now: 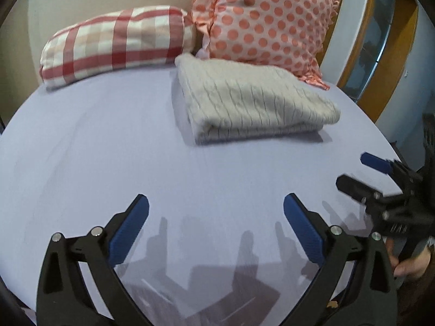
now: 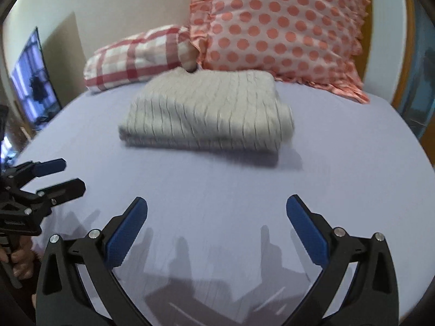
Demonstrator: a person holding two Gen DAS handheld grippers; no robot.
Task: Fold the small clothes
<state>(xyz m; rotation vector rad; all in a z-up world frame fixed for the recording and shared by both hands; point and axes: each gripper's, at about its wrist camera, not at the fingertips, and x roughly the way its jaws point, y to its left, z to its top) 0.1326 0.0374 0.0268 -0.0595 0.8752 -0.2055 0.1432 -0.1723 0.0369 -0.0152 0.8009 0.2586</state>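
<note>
Left gripper [image 1: 216, 206] and right gripper [image 2: 216, 207], both spread wide and empty, hover over bare sheet [image 1: 95, 149] near the folded sweater [image 1: 244, 100].

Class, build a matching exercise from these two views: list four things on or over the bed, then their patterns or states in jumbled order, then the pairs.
1. sweater
2. left pillow
3. right pillow
4. left hand-held gripper

A. pink polka dots
B. open, empty
C. folded, cream knit
D. red-and-white checks

Pairs: 1-C, 2-D, 3-A, 4-B
</note>
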